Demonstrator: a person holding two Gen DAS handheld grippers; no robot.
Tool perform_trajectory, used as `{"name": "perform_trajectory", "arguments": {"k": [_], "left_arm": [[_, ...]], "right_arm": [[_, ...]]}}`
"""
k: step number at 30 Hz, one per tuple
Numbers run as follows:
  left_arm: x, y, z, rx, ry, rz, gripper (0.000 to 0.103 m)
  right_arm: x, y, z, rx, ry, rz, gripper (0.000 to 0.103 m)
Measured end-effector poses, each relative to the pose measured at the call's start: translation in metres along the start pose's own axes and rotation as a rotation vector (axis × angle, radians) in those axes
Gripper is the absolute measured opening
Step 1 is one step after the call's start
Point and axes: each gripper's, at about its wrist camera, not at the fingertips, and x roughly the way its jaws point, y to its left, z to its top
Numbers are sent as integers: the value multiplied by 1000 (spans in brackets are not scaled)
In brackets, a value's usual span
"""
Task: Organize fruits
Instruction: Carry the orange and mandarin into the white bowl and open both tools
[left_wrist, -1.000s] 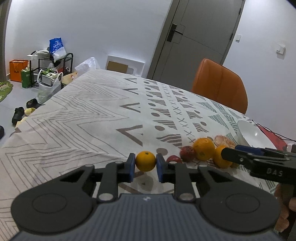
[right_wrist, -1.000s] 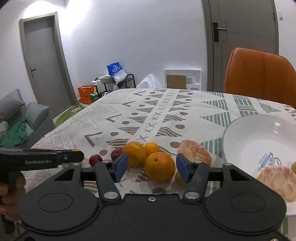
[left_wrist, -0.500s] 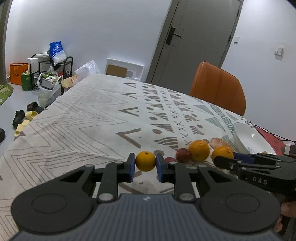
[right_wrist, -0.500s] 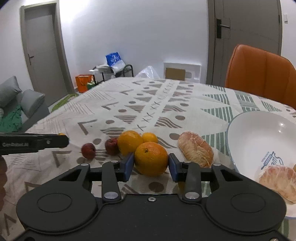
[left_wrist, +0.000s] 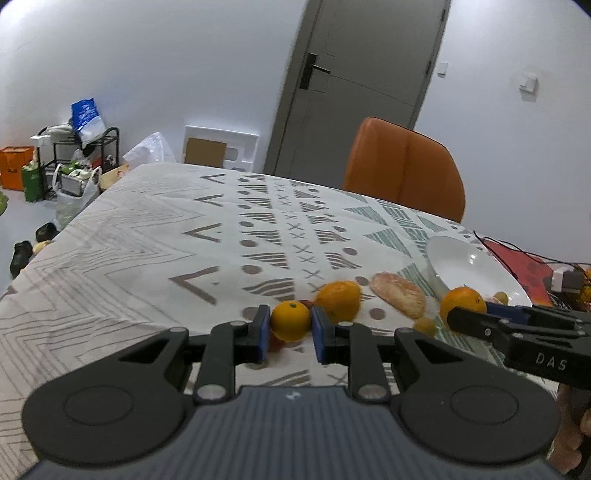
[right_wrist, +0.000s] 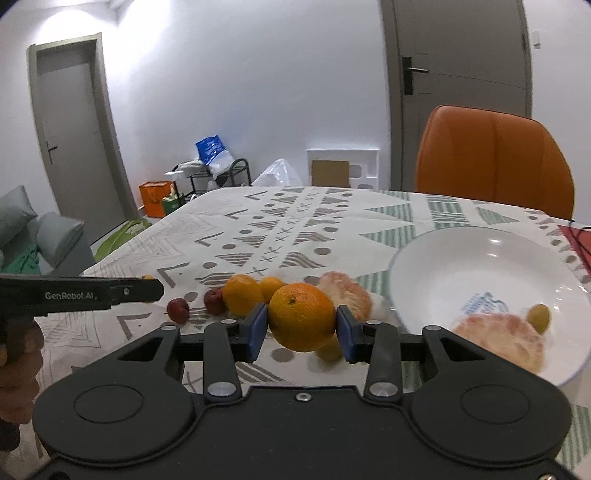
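My left gripper (left_wrist: 290, 328) is shut on a small orange (left_wrist: 291, 320) and holds it above the patterned tablecloth. My right gripper (right_wrist: 301, 326) is shut on a large orange (right_wrist: 302, 321), lifted above the cloth just left of the white bowl (right_wrist: 480, 254). The bowl holds a peeled grapefruit piece (right_wrist: 498, 338) and a small yellow-green fruit (right_wrist: 538, 316). On the cloth lie another orange (right_wrist: 240, 293), a small orange (right_wrist: 271, 286), a peeled grapefruit piece (right_wrist: 347, 291) and two small red fruits (right_wrist: 178, 309). The right gripper with its orange (left_wrist: 462, 300) shows in the left wrist view.
An orange chair (right_wrist: 495, 158) stands at the table's far side. A red mat with cables (left_wrist: 524, 266) lies right of the bowl (left_wrist: 469, 266). A shelf with bags (left_wrist: 77, 155) stands on the floor at left. A grey sofa (right_wrist: 44, 236) is at left.
The right gripper closed on the large orange and lifted it towards the bowl. The left gripper, holding its small orange, moved right towards the other fruits.
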Motion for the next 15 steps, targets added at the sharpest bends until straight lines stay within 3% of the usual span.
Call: {"name": "perform_trajectory", "arguments": {"k": [15], "left_arm": [[16,-51,9,73,-8,-64,22]], "right_arm": [[-24,-40,-4,63,-52,-63,38]]}}
